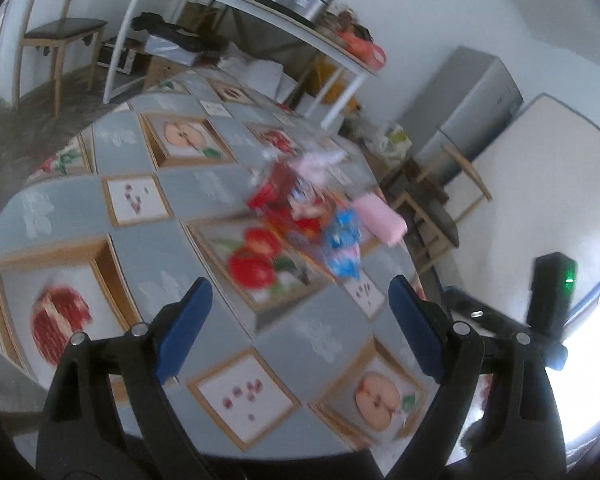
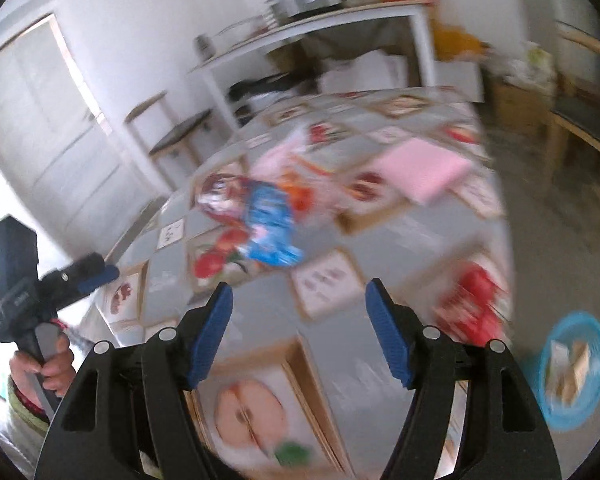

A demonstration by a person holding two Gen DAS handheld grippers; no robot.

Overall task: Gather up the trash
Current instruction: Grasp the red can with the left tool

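A heap of wrappers [image 1: 296, 204] lies on the table with the fruit-print cloth [image 1: 204, 188]: red packets, a blue wrapper [image 1: 342, 244] and a pink pack [image 1: 380, 218]. My left gripper [image 1: 300, 284] hovers open just short of the heap, with nothing between its blue pads. In the right wrist view, my right gripper [image 2: 299, 286] is also open and empty above the cloth, with the blue wrapper [image 2: 270, 226] ahead, the pink pack [image 2: 420, 168] beyond it and a red packet [image 2: 474, 304] at the table's right edge. A blue basket [image 2: 598, 344] holding scraps stands on the floor to the right.
A white shelf table [image 1: 236, 0] loaded with pots and boxes stands behind the table. A wooden chair [image 1: 56, 32] is at the far left, and a grey cabinet [image 1: 472, 100] and stools are at the right. A hand [image 2: 48, 364] holds the left gripper's handle. A white door [image 2: 48, 128] is on the left.
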